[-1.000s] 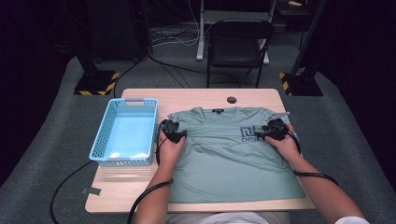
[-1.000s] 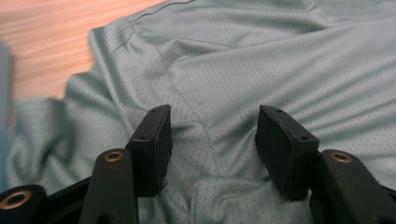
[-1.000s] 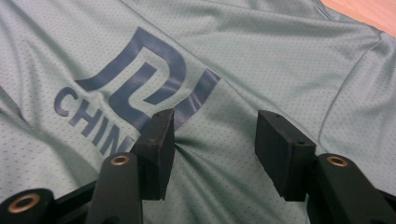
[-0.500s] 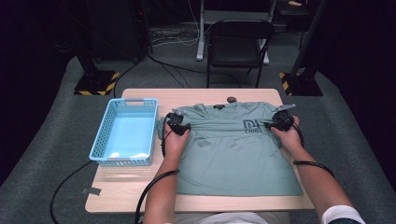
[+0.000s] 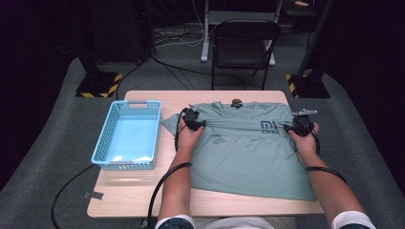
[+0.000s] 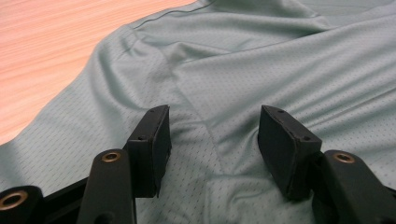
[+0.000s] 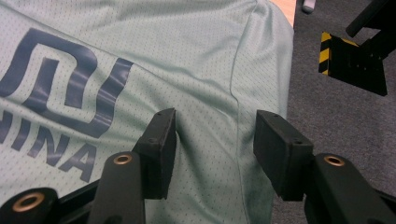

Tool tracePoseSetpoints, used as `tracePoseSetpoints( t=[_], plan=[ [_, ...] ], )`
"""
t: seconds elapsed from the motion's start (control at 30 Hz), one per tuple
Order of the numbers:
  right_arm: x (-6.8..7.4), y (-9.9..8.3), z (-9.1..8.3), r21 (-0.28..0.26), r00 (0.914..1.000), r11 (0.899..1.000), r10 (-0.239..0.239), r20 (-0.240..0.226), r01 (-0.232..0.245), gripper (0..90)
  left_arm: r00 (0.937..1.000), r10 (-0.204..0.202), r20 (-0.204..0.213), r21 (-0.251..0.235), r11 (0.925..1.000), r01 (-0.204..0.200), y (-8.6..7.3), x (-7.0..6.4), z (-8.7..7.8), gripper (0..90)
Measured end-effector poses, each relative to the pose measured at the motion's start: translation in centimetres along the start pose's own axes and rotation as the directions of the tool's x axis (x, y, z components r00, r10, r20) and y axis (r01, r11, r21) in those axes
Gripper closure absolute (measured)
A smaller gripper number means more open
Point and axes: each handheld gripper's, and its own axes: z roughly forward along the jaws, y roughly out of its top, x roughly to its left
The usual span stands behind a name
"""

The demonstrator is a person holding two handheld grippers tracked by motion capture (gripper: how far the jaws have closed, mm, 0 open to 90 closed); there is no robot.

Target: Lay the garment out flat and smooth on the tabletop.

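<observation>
High view is showing both grippers, left gripper (image 5: 192,119) and right gripper (image 5: 302,126), gaping wide, resting on the green T-shirt (image 5: 248,152) covering the wooden table (image 5: 124,195); grey carpet is surrounding it.

Your forearms cut off by the bottom edge of the high view, the small dark object (image 5: 236,102) at the shirt's (image 5: 248,152) collar too small to tell, the shirt's near-right hem past the table (image 5: 143,200) edge, lettering (image 7: 44,144) cropped at the right gripper view's left edge

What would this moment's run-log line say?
scene: green T-shirt spread flat on table | left gripper: open, on shoulder area | right gripper: open, beside logo near sleeve seam | blue basket: empty
</observation>
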Motion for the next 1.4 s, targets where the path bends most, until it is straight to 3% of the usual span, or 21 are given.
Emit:
tracePoseSetpoints(
  t=[0.17,0.37,0.47,0.63,0.87,1.07,1.23,1.33,1.4],
  plan=[
    [0.6,0.4,0.6,-0.011,0.9965,0.998,0.061,-0.057,-0.061,48.0,0.9954,-0.065,-0.070,-0.004,0.9979,0.065,-0.7,1.5,-0.8,45.2],
    [1.9,1.7,1.3,0.015,0.9989,0.999,0.034,-0.032,-0.033,46.6,0.9903,-0.092,-0.104,0.005,0.9956,0.093,-0.7,1.8,-1.0,45.0],
    [2.3,2.2,1.2,0.034,0.9998,0.999,0.005,-0.020,-0.005,44.7,0.9917,-0.092,-0.090,0.020,0.9954,0.094,-0.6,1.5,-1.3,43.5],
    [2.6,2.6,0.2,-0.010,0.9992,1.000,-0.005,-0.041,0.005,43.1,0.9908,-0.089,-0.102,-0.012,0.9960,0.088,-0.8,1.5,-2.5,42.3],
    [3.4,3.1,-0.5,-0.003,0.9960,1.000,-0.019,-0.087,0.019,38.2,0.9919,-0.104,-0.072,-0.004,0.9945,0.104,-1.1,1.9,-3.6,42.4],
    [4.1,3.2,-0.9,0.020,0.9937,1.000,-0.016,-0.111,0.018,38.3,0.9936,-0.099,-0.055,0.004,0.9950,0.100,-1.5,1.5,-4.3,43.3],
    [4.8,3.2,-2.6,-0.009,0.9865,1.000,-0.007,-0.163,0.005,35.2,0.9965,-0.075,-0.036,-0.020,0.9970,0.075,-1.7,0.3,-5.9,43.9],
    [5.5,2.9,-3.8,-0.025,0.9868,1.000,-0.017,-0.161,0.013,33.7,0.9984,-0.057,0.001,-0.033,0.9978,0.057,-2.0,-0.6,-7.0,43.3],
    [5.8,2.5,-4.8,-0.055,0.9860,0.998,-0.030,-0.164,0.021,33.9,0.9997,-0.021,0.014,-0.032,0.9993,0.022,-2.5,-1.3,-7.7,42.8]
  ],
)
